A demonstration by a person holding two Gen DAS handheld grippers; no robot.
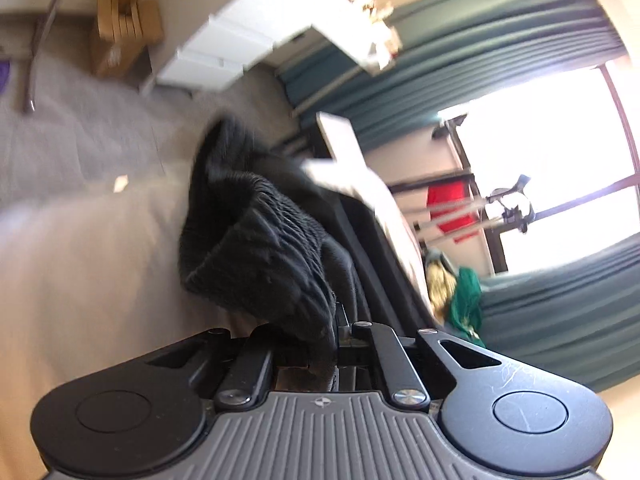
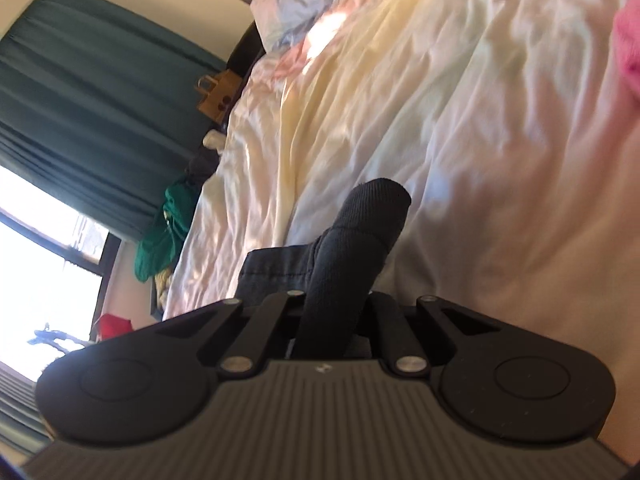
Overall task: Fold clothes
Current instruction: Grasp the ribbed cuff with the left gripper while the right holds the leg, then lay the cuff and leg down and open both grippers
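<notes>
Evidently mid-lift: left gripper (image 1: 334,332) and right gripper (image 2: 332,320) each clench the black knit garment (image 1: 256,240) above the bed (image 2: 480,140) edge — next, spread it flat.

Support: a bed (image 2: 460,128) covered with a rumpled white sheet that fills most of the right wrist view.
At the bed's far end: a pale blue pillow (image 2: 288,4) lies on the sheet.
At the bed's right edge in that view: a bright pink cloth (image 2: 628,36), only partly in frame.
Near end of the bed: a dark garment (image 2: 280,276) rests against the sheet.
Beside the bed: grey carpet floor (image 1: 80,128) with a cardboard box (image 1: 120,36) standing on it.
</notes>
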